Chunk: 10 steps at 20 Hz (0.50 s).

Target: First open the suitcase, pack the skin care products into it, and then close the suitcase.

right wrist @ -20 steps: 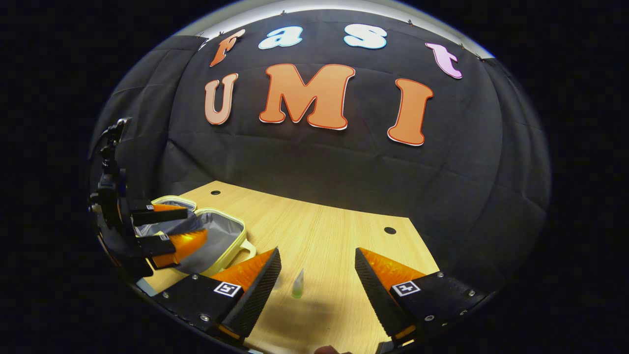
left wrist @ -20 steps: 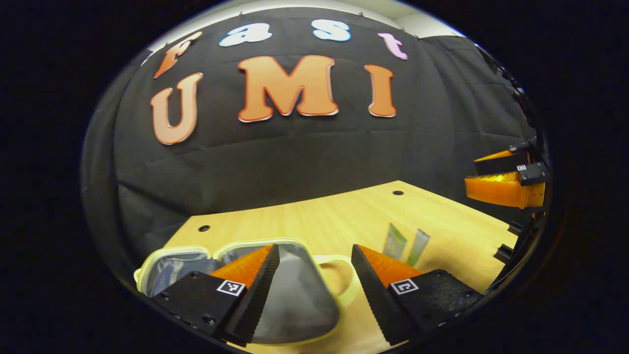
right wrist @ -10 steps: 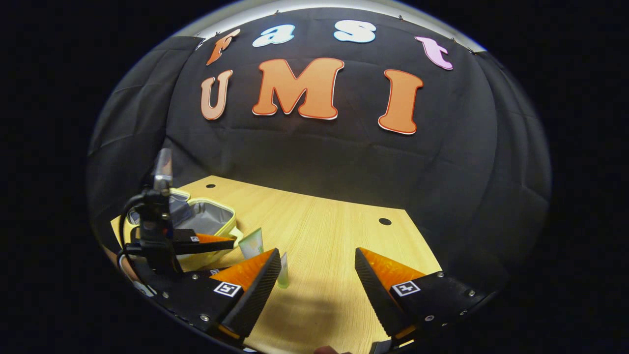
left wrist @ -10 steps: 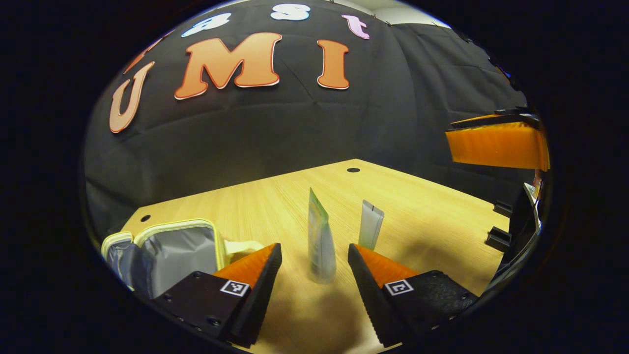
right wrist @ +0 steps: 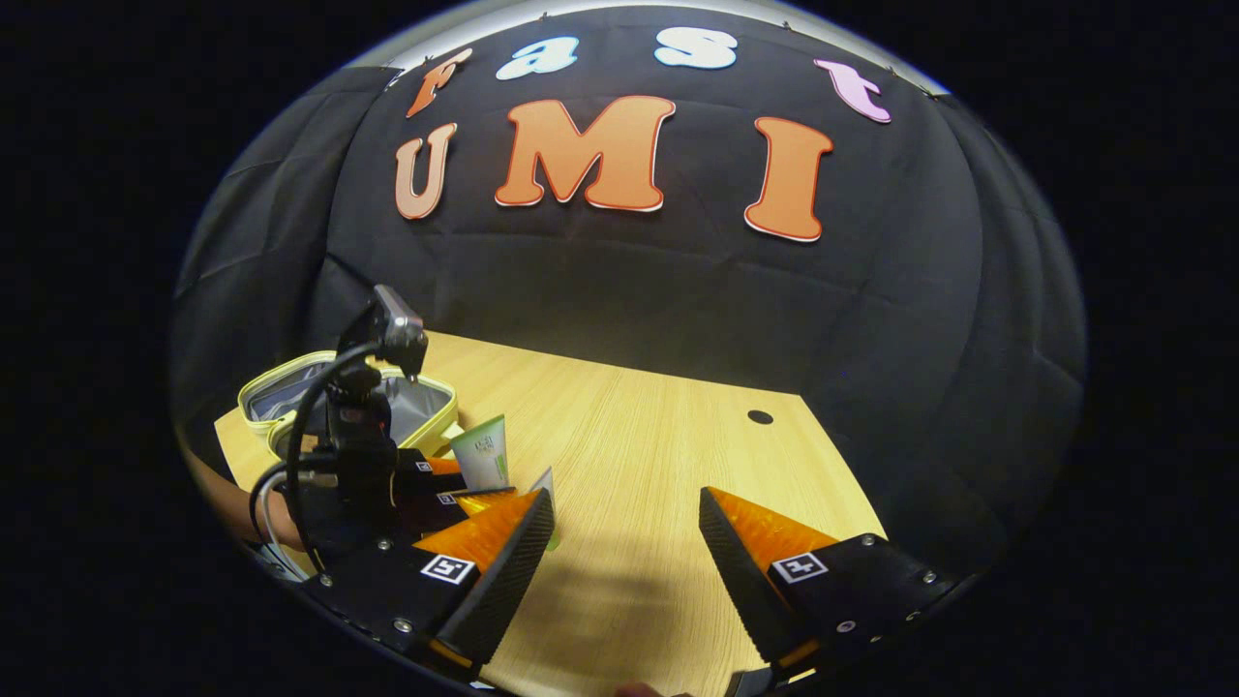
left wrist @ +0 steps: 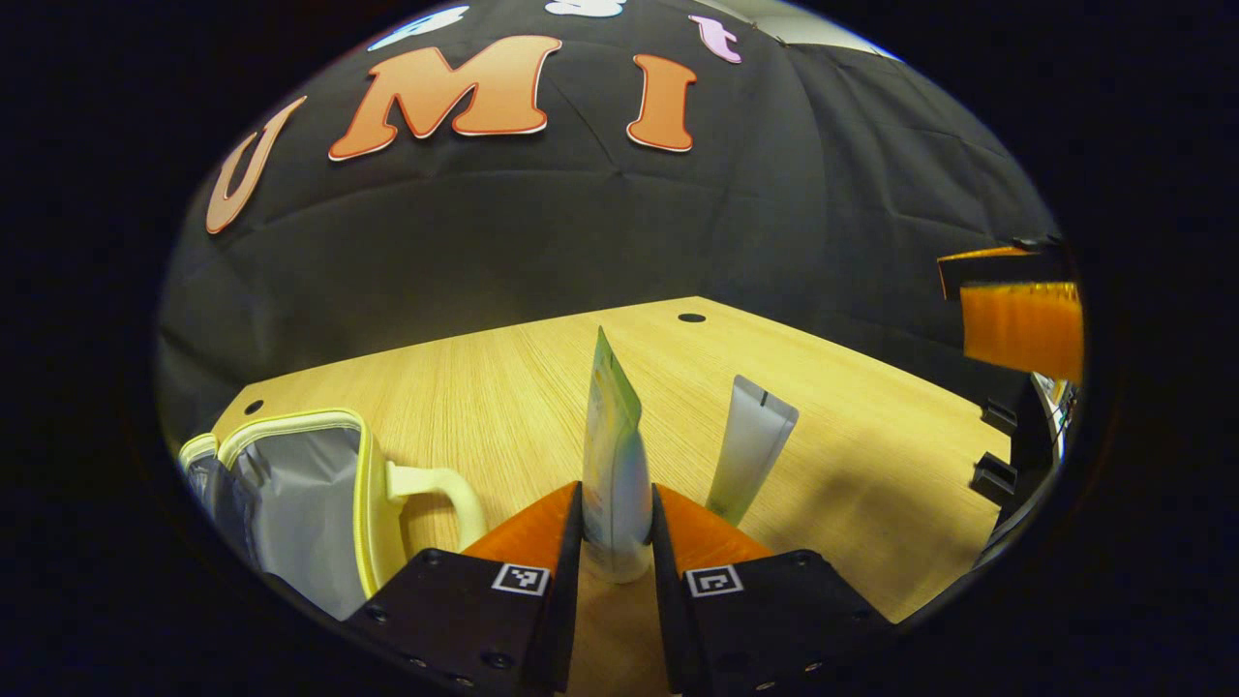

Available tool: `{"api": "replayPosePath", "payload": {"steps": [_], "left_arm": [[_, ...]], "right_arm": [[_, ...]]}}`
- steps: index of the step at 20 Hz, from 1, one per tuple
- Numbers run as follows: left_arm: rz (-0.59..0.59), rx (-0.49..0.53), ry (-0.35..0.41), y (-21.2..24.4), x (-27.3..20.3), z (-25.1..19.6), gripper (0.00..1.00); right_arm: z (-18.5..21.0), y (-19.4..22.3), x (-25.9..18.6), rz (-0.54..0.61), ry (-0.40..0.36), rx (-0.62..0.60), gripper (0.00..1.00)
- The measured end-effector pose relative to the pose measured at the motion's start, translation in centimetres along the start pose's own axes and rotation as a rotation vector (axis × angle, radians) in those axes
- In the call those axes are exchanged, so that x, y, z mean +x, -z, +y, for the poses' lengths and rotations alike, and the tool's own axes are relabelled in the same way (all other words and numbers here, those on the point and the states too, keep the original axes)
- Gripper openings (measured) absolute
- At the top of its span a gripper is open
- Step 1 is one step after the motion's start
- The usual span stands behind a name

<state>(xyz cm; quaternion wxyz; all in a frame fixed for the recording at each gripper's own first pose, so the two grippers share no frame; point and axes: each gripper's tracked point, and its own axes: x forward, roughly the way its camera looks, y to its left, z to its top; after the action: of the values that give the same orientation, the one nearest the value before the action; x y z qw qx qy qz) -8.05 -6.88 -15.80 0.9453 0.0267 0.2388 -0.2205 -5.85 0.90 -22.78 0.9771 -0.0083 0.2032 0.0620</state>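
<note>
A small pale-yellow suitcase (left wrist: 290,494) with grey lining lies open at the table's left, handle toward the tubes. A green-and-white tube (left wrist: 612,455) stands upright, and my left gripper (left wrist: 617,496) is shut on its lower part. A grey-white tube (left wrist: 750,445) stands just to its right, untouched. In the right gripper view, the left gripper (right wrist: 465,481) holds the same green-and-white tube (right wrist: 481,450) beside the suitcase (right wrist: 421,399). The second tube (right wrist: 545,481) peeks from behind one finger of my right gripper (right wrist: 624,513), which is open over bare wood with nothing in it.
The wooden table (left wrist: 484,387) has round cable holes near its back edge (right wrist: 760,417). The black cloth wall rises right behind it. The right gripper (left wrist: 1021,324) hovers at the far right in the left gripper view. Black brackets (left wrist: 992,474) sit on the table's right edge.
My left gripper swung from over the open suitcase to the green-and-white tube and shut on it. The right gripper stayed open and barely moved.
</note>
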Motion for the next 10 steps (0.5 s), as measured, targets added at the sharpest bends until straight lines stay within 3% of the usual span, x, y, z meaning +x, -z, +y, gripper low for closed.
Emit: {"api": "replayPosePath", "payload": {"steps": [5,7,10], "left_arm": [[-0.005,-0.055,-0.077,-3.1,-2.1,1.3,0.37],[-0.011,-0.055,-0.128,-4.1,-2.9,2.5,0.37],[-0.004,-0.054,-0.210,-4.6,-4.7,4.2,0.37]], "right_arm": [[1.6,0.9,1.5,0.069,-0.099,-0.006,0.96],[2.3,2.0,2.8,0.096,-0.146,-0.017,0.93],[3.6,4.1,5.0,0.128,-0.219,-0.056,0.96]]}}
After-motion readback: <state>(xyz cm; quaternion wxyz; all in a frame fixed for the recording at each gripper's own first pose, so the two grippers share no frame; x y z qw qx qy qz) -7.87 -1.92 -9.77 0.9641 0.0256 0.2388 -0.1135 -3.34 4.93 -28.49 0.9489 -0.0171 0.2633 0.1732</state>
